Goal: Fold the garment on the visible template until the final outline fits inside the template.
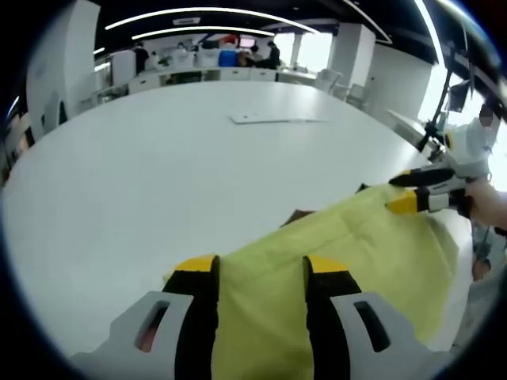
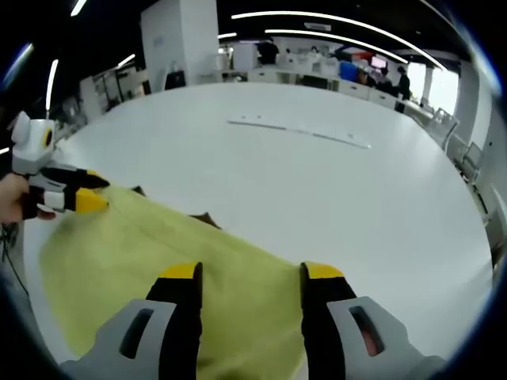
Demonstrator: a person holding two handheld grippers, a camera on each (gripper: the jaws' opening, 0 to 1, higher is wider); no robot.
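A yellow-green garment [image 1: 356,253] lies spread on the white table [image 1: 158,174]. A dark brown patch [image 1: 298,214] peeks out past its far edge; I cannot tell whether it is the template. My left gripper [image 1: 262,266] stands open low over the near left part of the garment, with cloth showing between its jaws. The right gripper [image 1: 410,192] is at the garment's far right corner. In the right gripper view the garment [image 2: 158,245] runs leftward, with the dark patch [image 2: 203,218] behind it. My right gripper [image 2: 250,273] is open over the cloth, and the left gripper [image 2: 85,191] sits at the left corner.
A thin white strip [image 1: 277,119] lies flat farther out on the table, also seen as a strip [image 2: 301,131] in the right gripper view. A person's hand [image 2: 14,199] holds the left gripper. Office benches and chairs stand beyond the table's far edge.
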